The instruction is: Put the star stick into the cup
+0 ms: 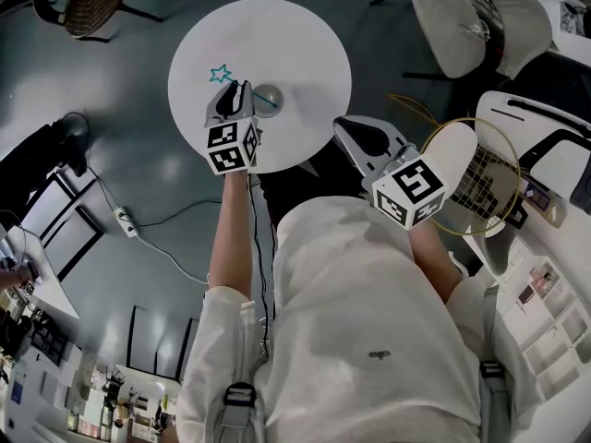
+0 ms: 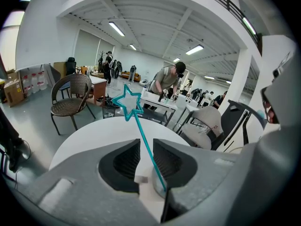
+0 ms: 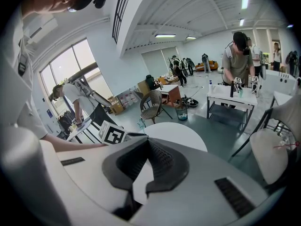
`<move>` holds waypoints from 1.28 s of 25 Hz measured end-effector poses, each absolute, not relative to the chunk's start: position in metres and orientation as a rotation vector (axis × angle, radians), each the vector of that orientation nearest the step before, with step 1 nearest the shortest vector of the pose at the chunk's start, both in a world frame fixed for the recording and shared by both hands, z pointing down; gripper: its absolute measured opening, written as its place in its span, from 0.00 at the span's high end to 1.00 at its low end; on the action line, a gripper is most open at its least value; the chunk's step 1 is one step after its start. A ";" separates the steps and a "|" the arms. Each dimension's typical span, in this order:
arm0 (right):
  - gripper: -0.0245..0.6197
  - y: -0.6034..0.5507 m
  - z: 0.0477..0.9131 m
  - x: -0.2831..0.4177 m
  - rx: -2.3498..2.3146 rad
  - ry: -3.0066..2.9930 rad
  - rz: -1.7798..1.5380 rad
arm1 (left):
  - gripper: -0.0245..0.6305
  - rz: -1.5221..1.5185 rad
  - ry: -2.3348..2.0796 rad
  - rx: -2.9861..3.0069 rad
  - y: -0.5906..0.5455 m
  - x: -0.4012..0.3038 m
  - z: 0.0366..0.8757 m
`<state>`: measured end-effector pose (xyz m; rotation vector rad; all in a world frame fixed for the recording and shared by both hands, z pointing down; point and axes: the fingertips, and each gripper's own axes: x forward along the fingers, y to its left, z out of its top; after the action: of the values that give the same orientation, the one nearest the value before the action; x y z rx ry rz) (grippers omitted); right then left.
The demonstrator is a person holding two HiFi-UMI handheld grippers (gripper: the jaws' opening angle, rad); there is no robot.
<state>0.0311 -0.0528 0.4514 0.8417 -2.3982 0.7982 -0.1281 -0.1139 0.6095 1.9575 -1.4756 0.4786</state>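
Observation:
A teal star stick (image 2: 141,131) passes slanted between the jaws of my left gripper (image 2: 146,147); its star (image 2: 128,102) is up in the air over the far table edge. Its lower end reaches the rim of a small metal cup (image 2: 156,188) just under the right jaw. The jaws stand a little apart, with a gap on both sides of the stick. From above, the star (image 1: 220,73) shows left of the left gripper (image 1: 242,89), and the cup (image 1: 269,98) sits right of it on the round white table (image 1: 305,35). My right gripper (image 1: 343,123) hangs off the table edge, shut and empty (image 3: 148,142).
A wicker chair (image 1: 88,3) stands beyond the table at the left and a white chair (image 1: 471,26) at the far right. A badminton racket (image 1: 480,178) lies on furniture to my right. A power strip with cable (image 1: 125,221) is on the floor at left. People work at tables in the background.

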 end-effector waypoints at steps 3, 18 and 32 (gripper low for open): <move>0.95 -0.052 0.450 0.032 0.842 -2.404 0.795 | 0.85 0.478 -1.481 1.957 -0.112 -0.128 0.608; 0.95 -0.056 0.420 0.030 0.828 -2.494 0.737 | 0.85 0.467 -1.549 1.932 -0.090 -0.132 0.571; 0.95 -0.051 0.399 0.018 0.738 -2.592 0.677 | 0.85 0.384 -1.634 1.952 -0.053 -0.121 0.509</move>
<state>0.0177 -0.0509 0.3985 0.7380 -2.5920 0.6773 -0.1205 -0.0529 0.5089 1.9516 -1.6339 0.3838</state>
